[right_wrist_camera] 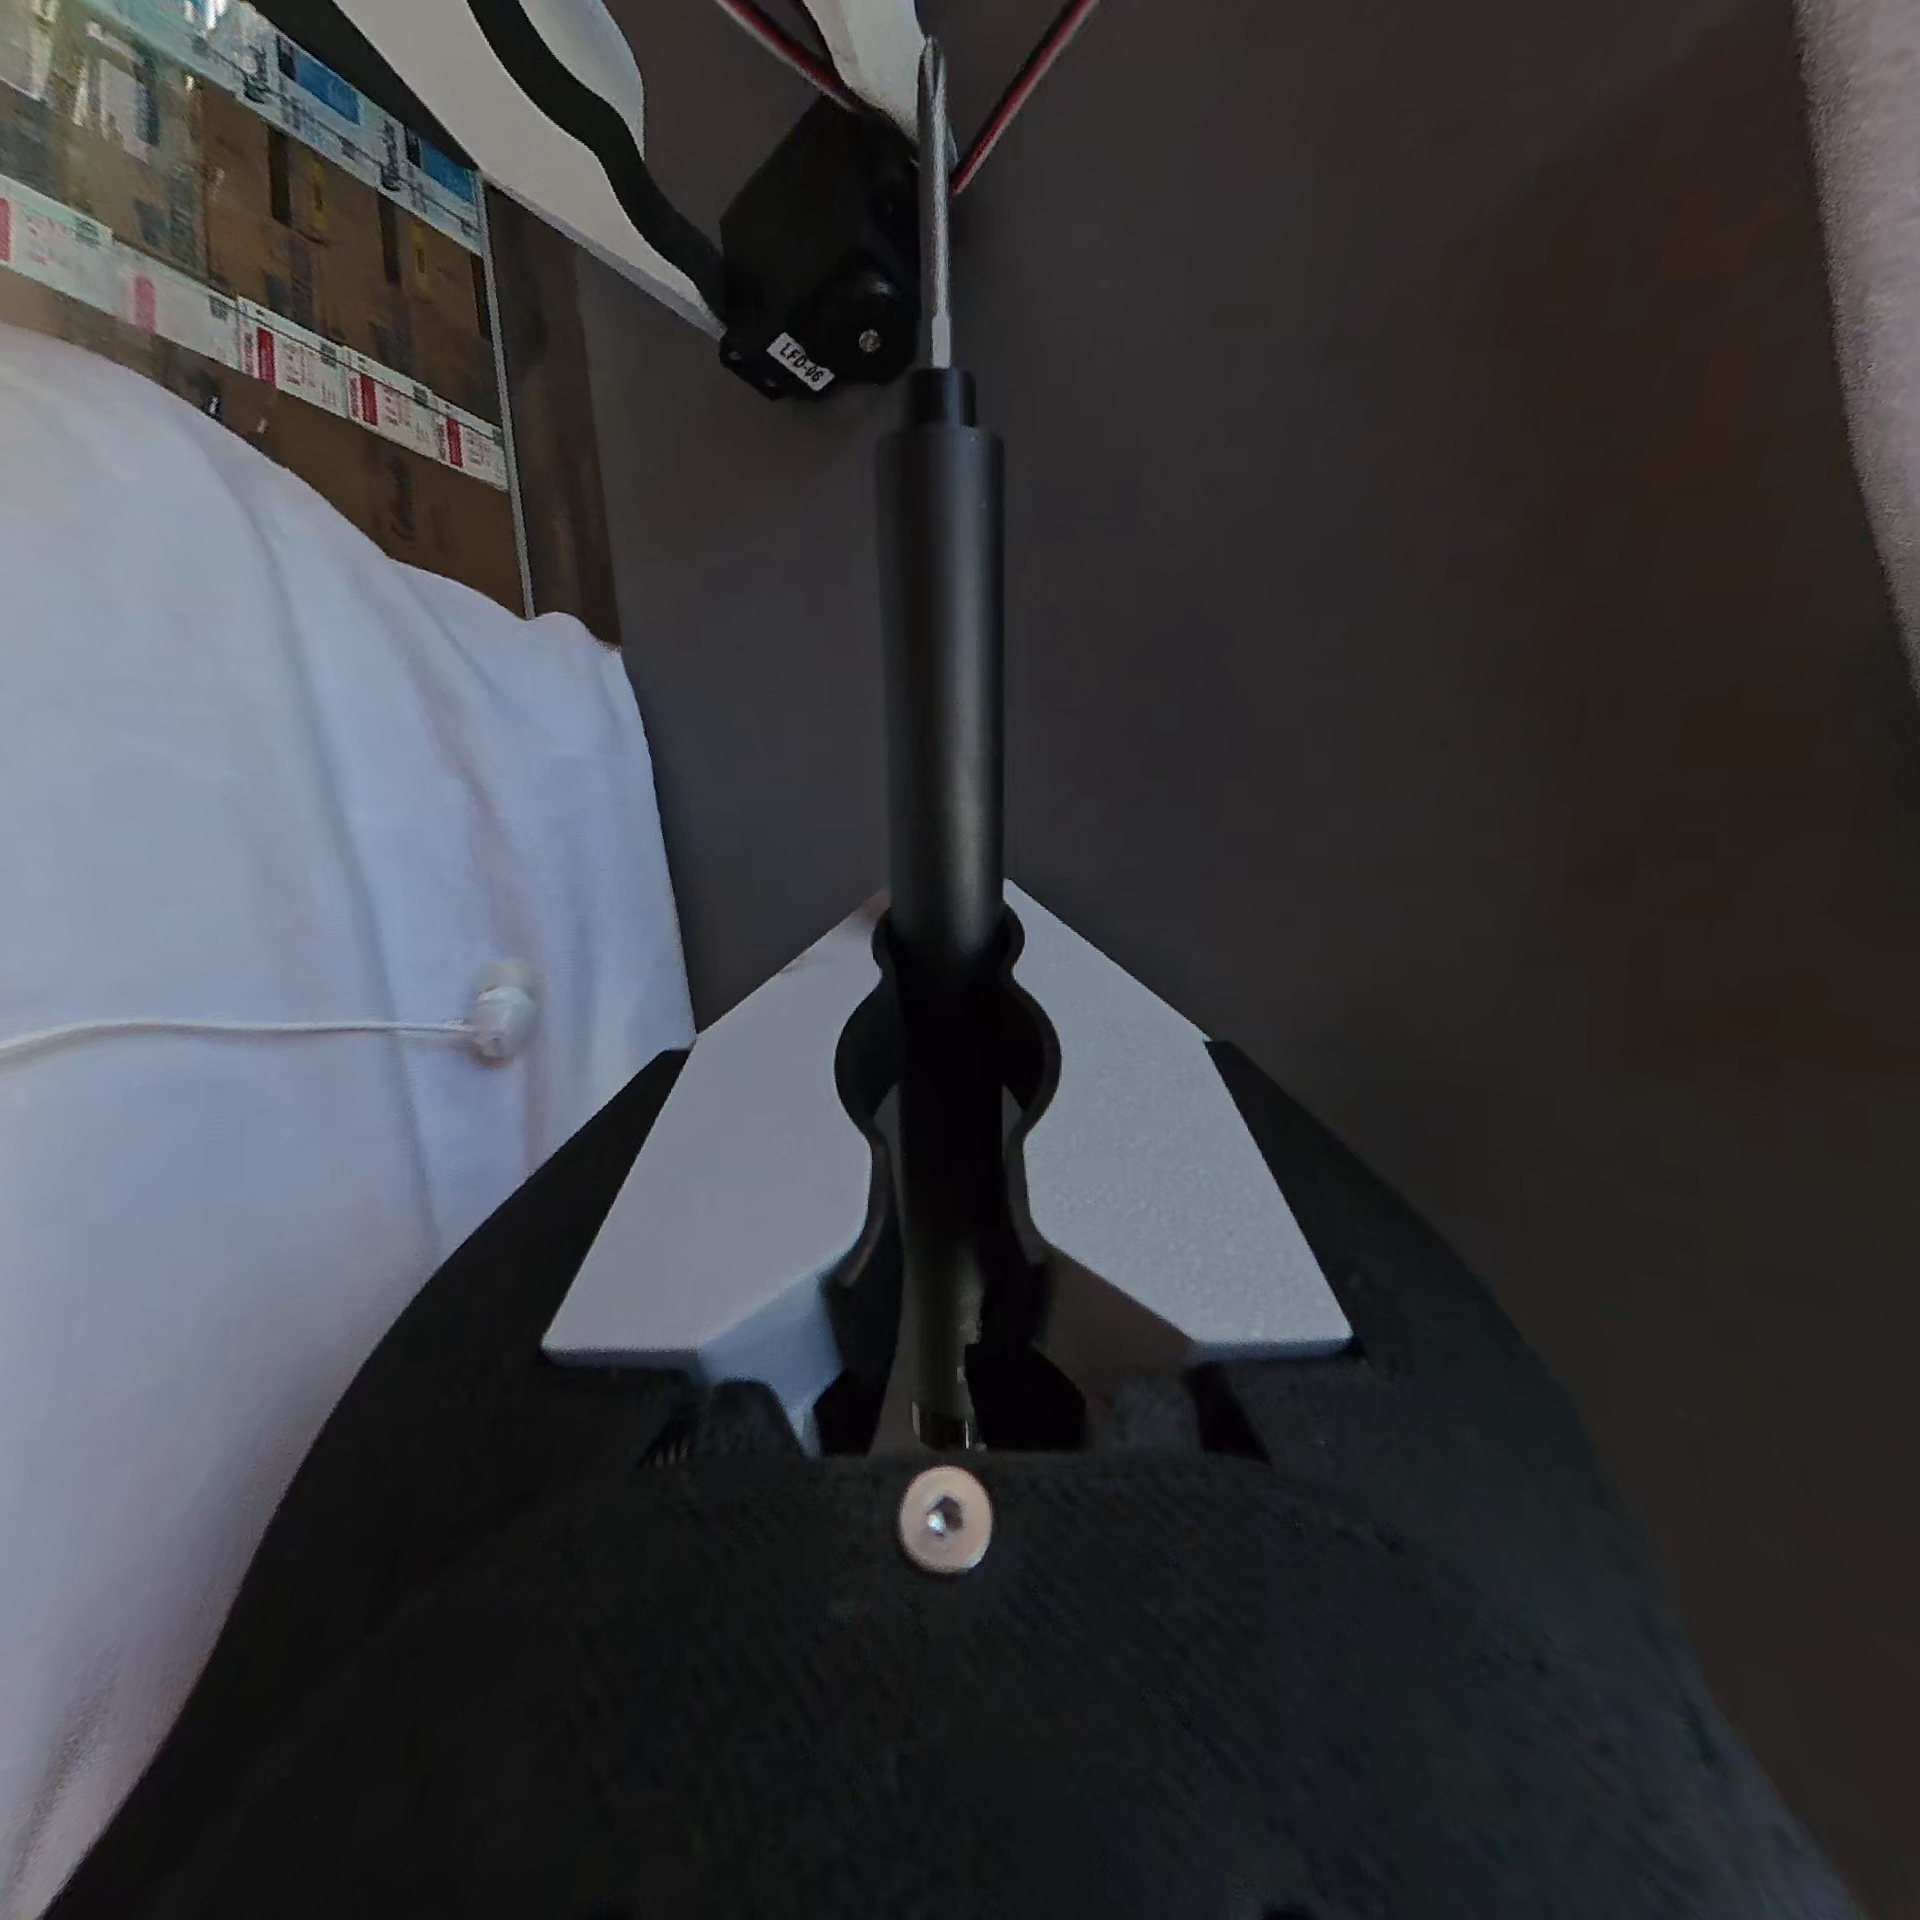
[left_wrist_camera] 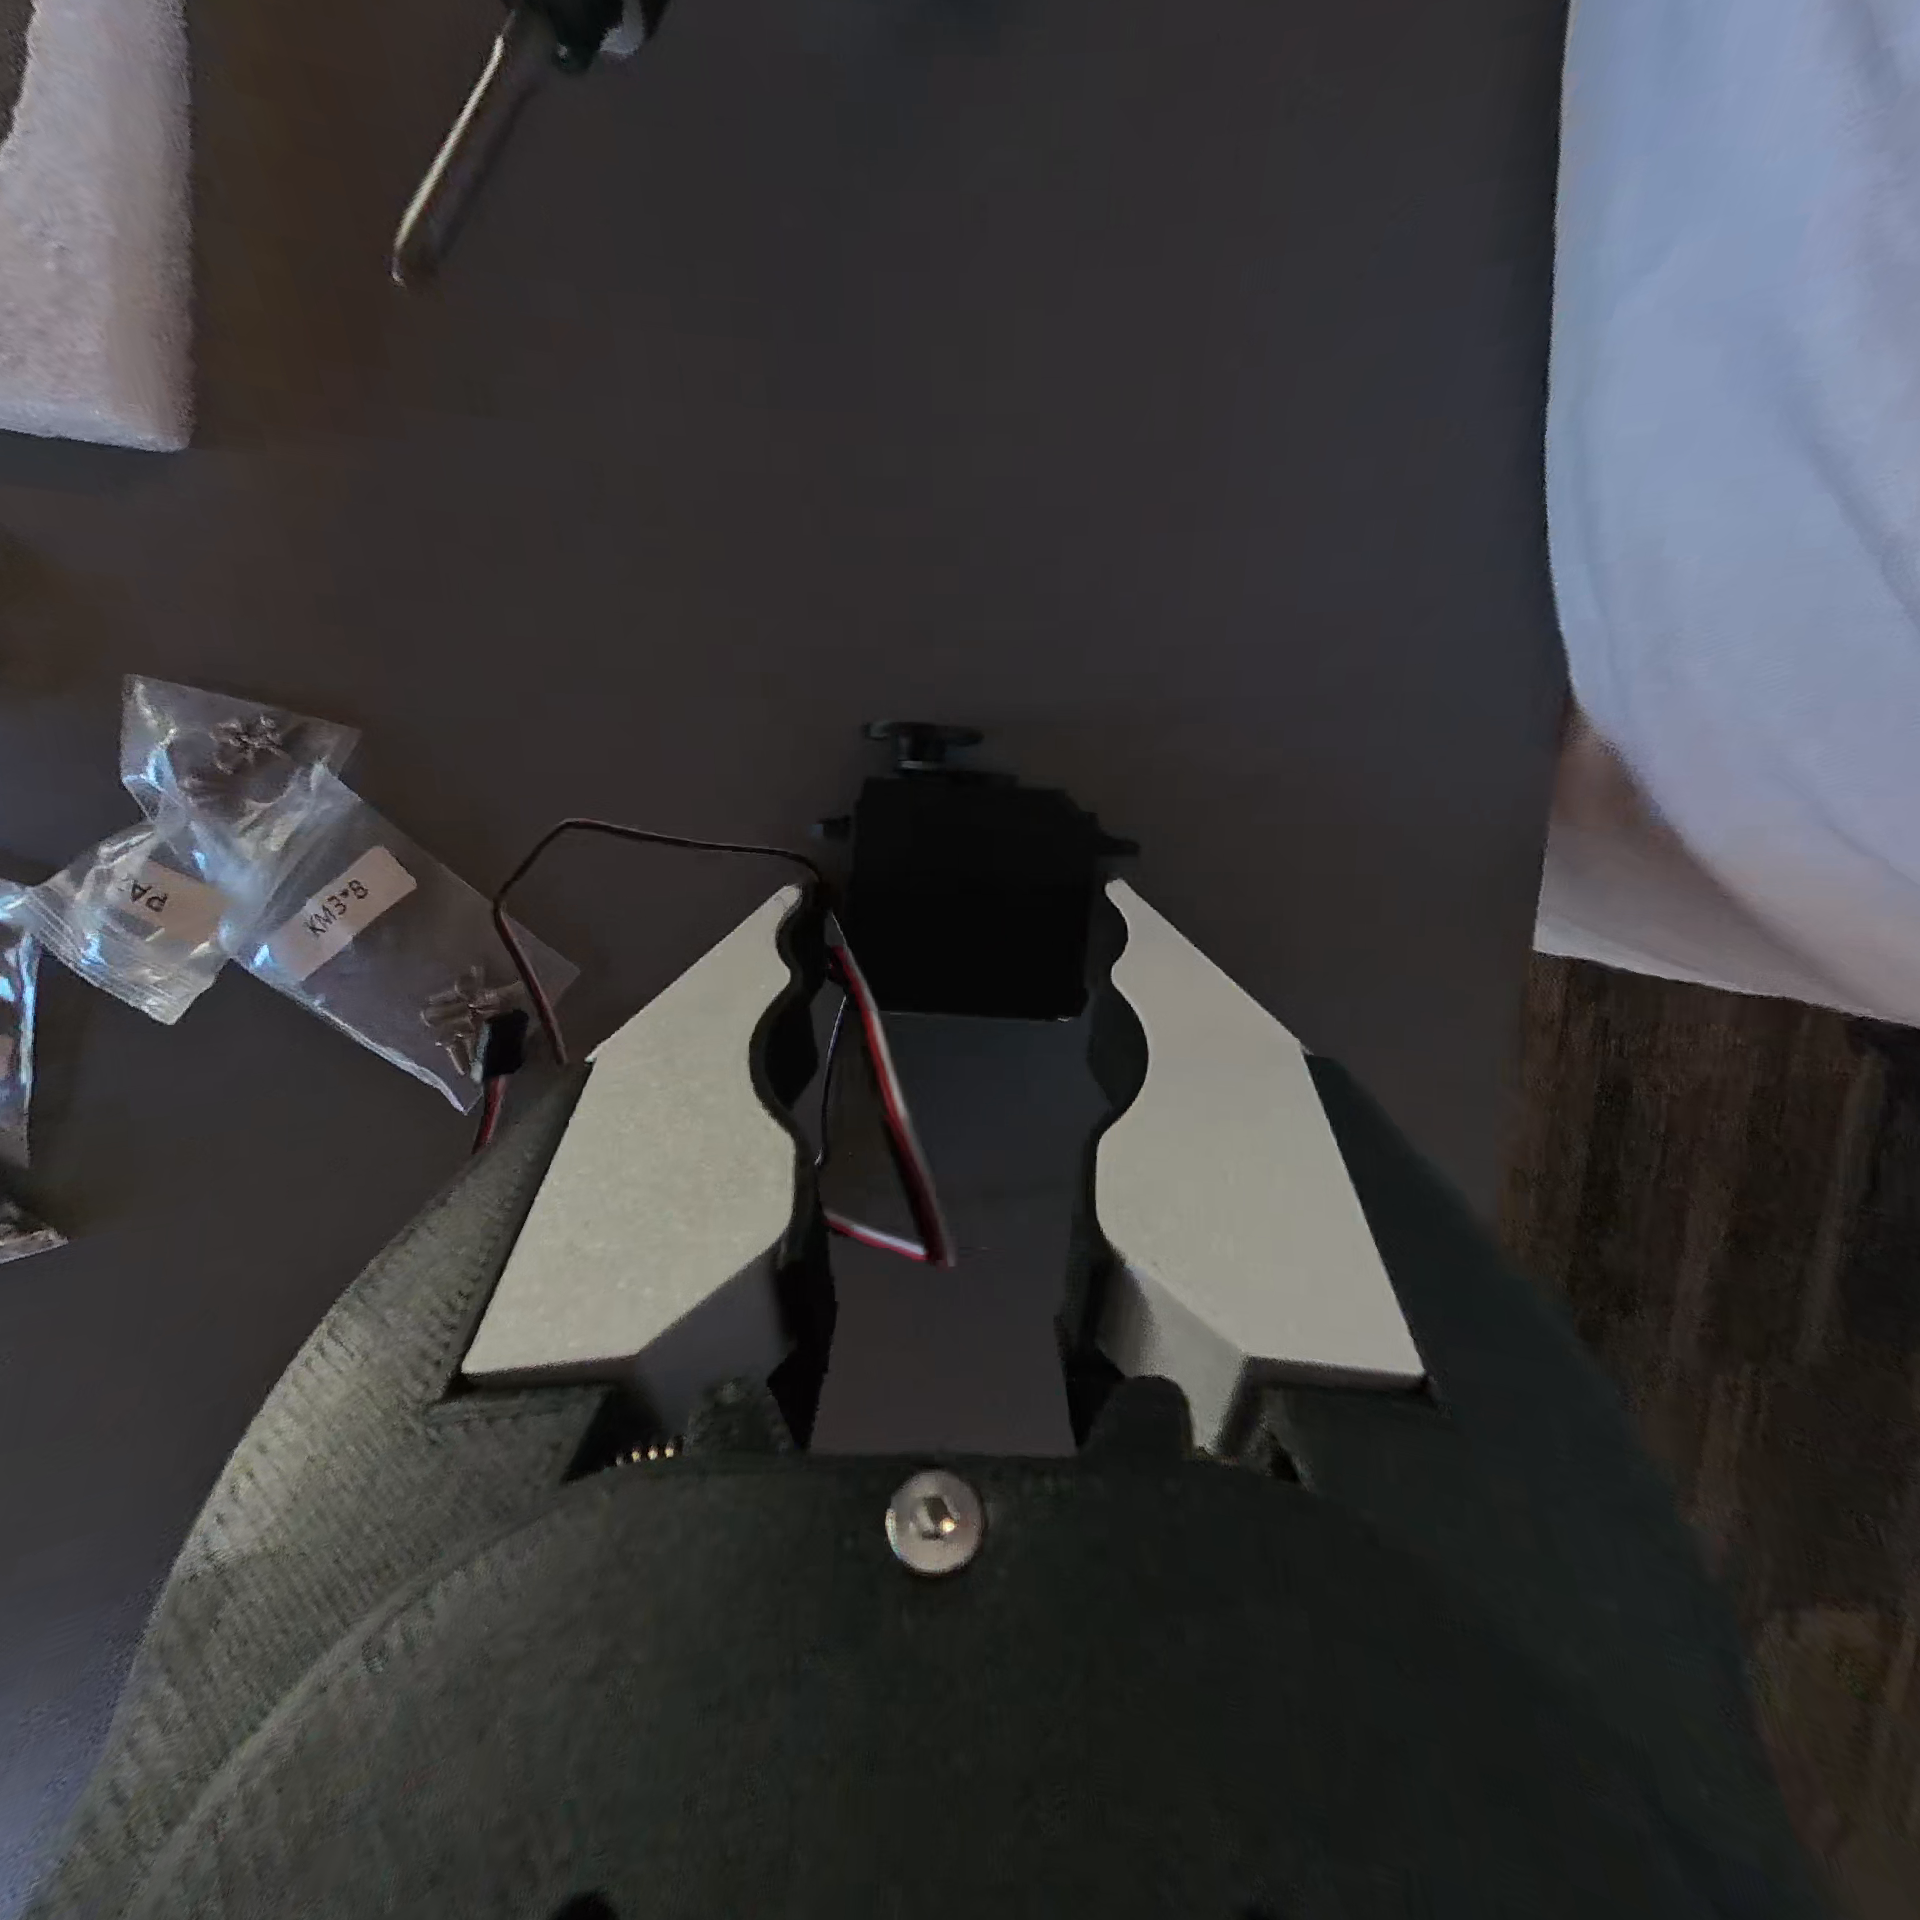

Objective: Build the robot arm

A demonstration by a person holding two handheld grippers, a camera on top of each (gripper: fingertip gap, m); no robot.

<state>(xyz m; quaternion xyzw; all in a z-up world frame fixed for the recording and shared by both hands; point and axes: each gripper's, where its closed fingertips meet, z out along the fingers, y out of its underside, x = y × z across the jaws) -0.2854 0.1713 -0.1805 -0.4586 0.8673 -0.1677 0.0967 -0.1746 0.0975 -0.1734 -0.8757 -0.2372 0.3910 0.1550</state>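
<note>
My left gripper (left_wrist_camera: 961, 904) is shut on a black servo motor (left_wrist_camera: 966, 862), held by its sides between the fingertips above a dark mat (left_wrist_camera: 935, 468). The servo's red, white and black wire (left_wrist_camera: 883, 1091) loops back between the fingers. My right gripper (right_wrist_camera: 948, 925) is shut on a black screwdriver (right_wrist_camera: 940, 665) that points forward. Its metal shaft (right_wrist_camera: 935, 208) reaches past the servo (right_wrist_camera: 805, 301), close beside its round output hub. A white finger of the left gripper (right_wrist_camera: 582, 135) shows against the servo. A blurred metal shaft (left_wrist_camera: 457, 156) shows at the top of the left wrist view.
Small clear bags of screws (left_wrist_camera: 312, 894) lie on the mat at left. A white foam piece (left_wrist_camera: 94, 229) is at far left. A person's white shirt (left_wrist_camera: 1745, 468) is at right, with a button (right_wrist_camera: 504, 1008). Labelled cardboard boxes (right_wrist_camera: 260, 260) stand behind. Wood surface (left_wrist_camera: 1714, 1247) borders the mat. My right fingertips sit around 15 centimeters from my left ones. From the right gripper's tips to the white foam piece (left_wrist_camera: 94, 229) is close to 12 centimeters. It turns up in the right wrist view (right_wrist_camera: 1859, 62) as well.
</note>
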